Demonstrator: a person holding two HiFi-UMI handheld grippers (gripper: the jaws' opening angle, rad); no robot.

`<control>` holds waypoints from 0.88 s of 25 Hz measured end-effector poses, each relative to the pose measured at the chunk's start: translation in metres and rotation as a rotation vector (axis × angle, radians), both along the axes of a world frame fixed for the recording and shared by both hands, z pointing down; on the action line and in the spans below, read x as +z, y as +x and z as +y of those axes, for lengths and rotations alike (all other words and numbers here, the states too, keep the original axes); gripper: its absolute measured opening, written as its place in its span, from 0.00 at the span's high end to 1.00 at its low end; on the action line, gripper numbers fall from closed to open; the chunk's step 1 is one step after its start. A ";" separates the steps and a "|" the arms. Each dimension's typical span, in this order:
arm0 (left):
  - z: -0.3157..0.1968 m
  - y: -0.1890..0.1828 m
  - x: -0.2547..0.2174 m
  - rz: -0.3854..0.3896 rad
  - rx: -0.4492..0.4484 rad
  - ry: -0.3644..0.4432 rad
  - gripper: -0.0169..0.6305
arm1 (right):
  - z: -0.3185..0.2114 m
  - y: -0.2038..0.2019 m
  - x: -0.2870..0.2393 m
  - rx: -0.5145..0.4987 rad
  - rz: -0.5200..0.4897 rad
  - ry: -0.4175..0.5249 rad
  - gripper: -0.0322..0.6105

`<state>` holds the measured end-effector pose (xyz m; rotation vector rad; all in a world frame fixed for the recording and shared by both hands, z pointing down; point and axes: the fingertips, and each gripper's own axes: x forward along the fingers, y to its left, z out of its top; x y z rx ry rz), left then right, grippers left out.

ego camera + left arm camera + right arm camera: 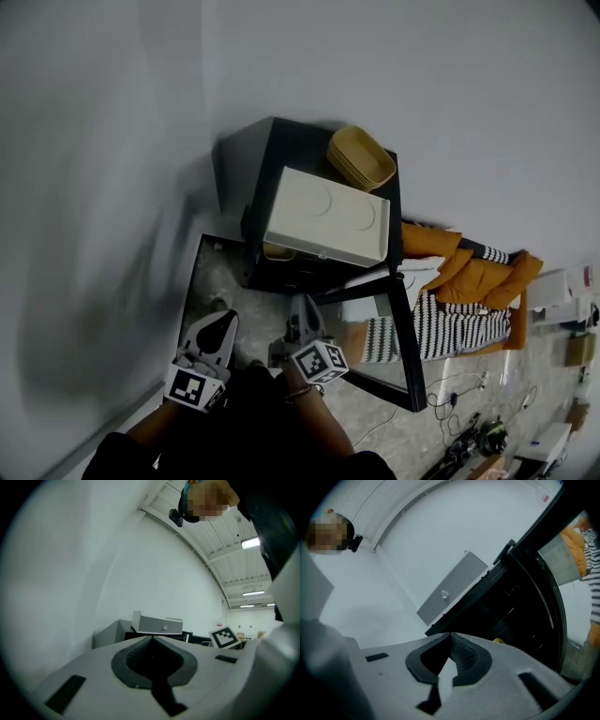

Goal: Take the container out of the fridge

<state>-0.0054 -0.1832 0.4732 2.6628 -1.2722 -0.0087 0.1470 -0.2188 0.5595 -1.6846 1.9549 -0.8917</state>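
Note:
The black fridge (246, 169) stands against the white wall with its glass door (398, 323) swung open. In the head view a yellow thing (276, 251) shows just inside the dark opening; in the right gripper view a yellow bit (499, 641) peeks over the jaw. I cannot tell its shape. My left gripper (222, 319) (151, 638) hovers short of the fridge, shut and empty. To its right, my right gripper (300, 302) (450, 633) points at the open front, jaws shut with nothing between them.
A white box (328, 217) (157, 624) (452, 590) with a small knob and a yellow basket (361, 157) sit on top of the fridge. Orange and striped cloth (459, 309) lies beyond the door. Cables (450, 394) trail on the floor.

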 end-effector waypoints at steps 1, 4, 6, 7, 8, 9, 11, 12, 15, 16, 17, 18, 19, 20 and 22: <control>-0.004 -0.001 0.004 0.002 0.003 -0.008 0.96 | -0.005 0.000 0.006 0.001 -0.010 -0.006 0.95; -0.019 -0.002 0.012 0.014 -0.006 -0.009 0.97 | -0.019 0.000 0.025 0.001 -0.045 -0.017 0.95; -0.027 -0.002 0.018 0.020 -0.008 -0.009 0.96 | -0.027 0.000 0.040 0.000 -0.075 -0.028 0.95; -0.030 -0.001 0.023 0.022 -0.006 -0.011 0.96 | -0.032 0.000 0.049 0.001 -0.094 -0.036 0.95; -0.031 -0.001 0.027 0.025 -0.004 -0.014 0.96 | -0.035 0.001 0.059 0.003 -0.117 -0.045 0.95; -0.033 0.000 0.032 0.028 -0.002 -0.017 0.96 | -0.039 0.001 0.070 0.004 -0.141 -0.057 0.95; -0.036 0.002 0.043 0.033 0.002 -0.022 0.96 | -0.048 0.002 0.092 0.004 -0.191 -0.075 0.92; -0.038 0.003 0.049 0.034 0.003 -0.023 0.96 | -0.054 0.002 0.101 0.002 -0.212 -0.077 0.88; -0.042 0.005 0.065 0.038 0.003 -0.025 0.97 | -0.068 0.003 0.129 -0.001 -0.260 -0.087 0.84; -0.044 0.006 0.071 0.038 0.002 -0.024 0.97 | -0.072 0.004 0.140 -0.002 -0.280 -0.094 0.82; -0.046 0.006 0.076 0.037 0.000 -0.022 0.96 | -0.076 0.004 0.151 -0.003 -0.307 -0.102 0.81; -0.048 0.005 0.082 0.035 -0.002 -0.021 0.96 | -0.080 0.004 0.163 -0.003 -0.339 -0.113 0.79; -0.050 0.005 0.088 0.033 -0.003 -0.021 0.97 | -0.083 0.004 0.176 -0.002 -0.375 -0.125 0.76; -0.051 0.005 0.093 0.032 -0.004 -0.020 0.97 | -0.086 0.004 0.189 0.002 -0.410 -0.140 0.74; -0.055 0.003 0.104 0.030 -0.007 -0.017 0.96 | -0.090 0.005 0.217 0.014 -0.481 -0.175 0.70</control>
